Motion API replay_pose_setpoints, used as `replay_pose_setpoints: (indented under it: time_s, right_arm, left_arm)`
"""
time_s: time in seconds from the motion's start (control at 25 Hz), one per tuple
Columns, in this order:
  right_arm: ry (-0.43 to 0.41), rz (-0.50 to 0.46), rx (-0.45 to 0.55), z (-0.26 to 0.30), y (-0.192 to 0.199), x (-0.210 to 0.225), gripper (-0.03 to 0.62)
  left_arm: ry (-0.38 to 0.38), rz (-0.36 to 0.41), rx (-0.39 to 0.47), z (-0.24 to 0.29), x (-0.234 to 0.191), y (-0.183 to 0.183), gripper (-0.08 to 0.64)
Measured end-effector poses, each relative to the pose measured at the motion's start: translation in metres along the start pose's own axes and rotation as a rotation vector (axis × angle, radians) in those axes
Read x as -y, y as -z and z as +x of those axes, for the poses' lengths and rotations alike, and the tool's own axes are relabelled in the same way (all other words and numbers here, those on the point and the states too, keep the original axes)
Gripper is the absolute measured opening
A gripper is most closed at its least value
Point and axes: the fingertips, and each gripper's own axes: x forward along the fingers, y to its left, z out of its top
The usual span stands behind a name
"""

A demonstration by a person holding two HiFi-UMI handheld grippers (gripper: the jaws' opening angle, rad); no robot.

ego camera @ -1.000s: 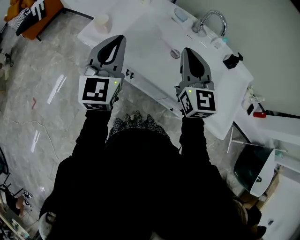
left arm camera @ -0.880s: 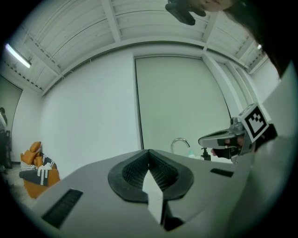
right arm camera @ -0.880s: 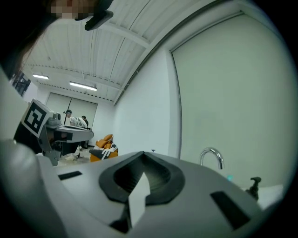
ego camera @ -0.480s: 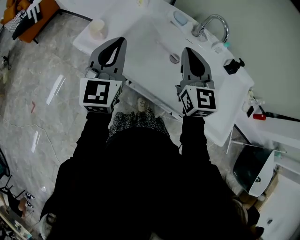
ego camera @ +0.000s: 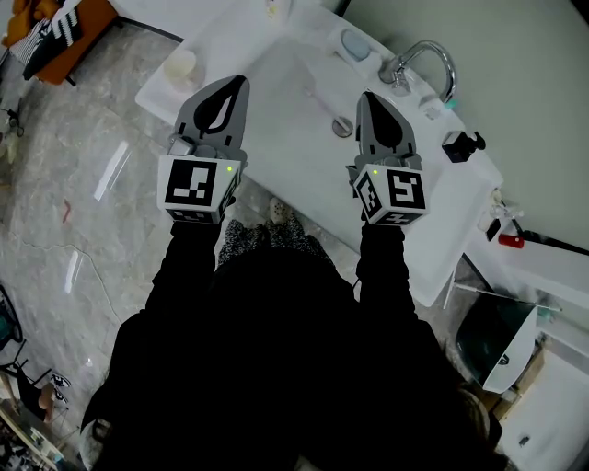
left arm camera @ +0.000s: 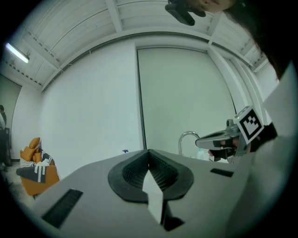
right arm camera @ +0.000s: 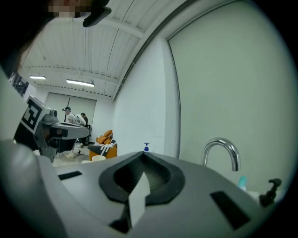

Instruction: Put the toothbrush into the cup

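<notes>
Floor (ego camera: 74,184): grey marbled tiles fill the left of the head view. Both gripper views show white walls and a slatted ceiling.
Person (ego camera: 276,368): a black torso and sleeves fill the lower half of the head view and hide the floor beneath. Patterned footwear shows only as a sliver between the arms.
Washbasin counter (ego camera: 433,230): white, running slantwise across the top of the head view. Its far left end is cut off by the frame, and parts of the basin lie behind both grippers.
Orange chair (ego camera: 64,28): in the top-left corner with a striped cloth on it, mostly out of frame.
Left gripper (ego camera: 237,85): held level over the counter's left part, jaws pressed together with nothing between them.
Right gripper (ego camera: 368,97): held level over the basin, jaws closed tight and empty.
Tap (ego camera: 425,57): an arched chrome spout at the basin's back edge.
Cup (ego camera: 181,66): cream, upright near the counter's left end, left of the Left gripper's tip and not touched.
Pump bottle (ego camera: 460,144): black, on the counter to the right of the Tap.
Oval dish (ego camera: 354,43): pale blue, left of the Tap. Its contents cannot be made out.
Drain (ego camera: 342,126): a round plug in the basin, just left of the Right gripper.
Toothbrush: it cannot be picked out in any view. A small teal item (ego camera: 448,104) by the Tap's base is too small to name.
</notes>
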Motion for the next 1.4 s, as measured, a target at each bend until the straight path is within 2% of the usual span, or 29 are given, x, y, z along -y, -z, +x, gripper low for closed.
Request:
replay_pose_setpoints:
  time_s: [0.52,0.64,0.76,0.88,1.04,1.24,1.4]
  right_arm:
    - [-0.116,-0.061,-0.155,0.044,0.059,0.021,0.005]
    - [-0.138,-0.080,-0.186,0.053,0.074,0.027,0.005]
    - [-0.171,-0.098,-0.213,0.060,0.090,0.029,0.006]
    - [-0.212,-0.119,-0.260,0.067,0.111,0.029,0.008]
    - [-0.257,-0.129,-0.341,0.073,0.145,0.032,0.053]
    - [-0.299,-0.128,-0.439,0.078,0.188,0.036,0.095]
    - [-0.329,-0.129,-0.530,0.081,0.223,0.036,0.104]
  left_arm:
    - [0.036,-0.017,-0.040,0.046,0.009,0.019,0.008]
    - [0.038,0.025,-0.078,0.052,0.008,0.029,0.008]
    - [0.039,0.017,-0.089,0.056,0.008,0.033,0.008]
    - [0.033,0.043,-0.107,0.060,0.005,0.037,0.008]
    - [0.037,-0.009,-0.093,0.063,0.006,0.038,0.008]
    - [0.023,-0.011,-0.109,0.064,0.001,0.044,0.008]
    - [0.014,-0.018,-0.123,0.066,-0.002,0.051,0.008]
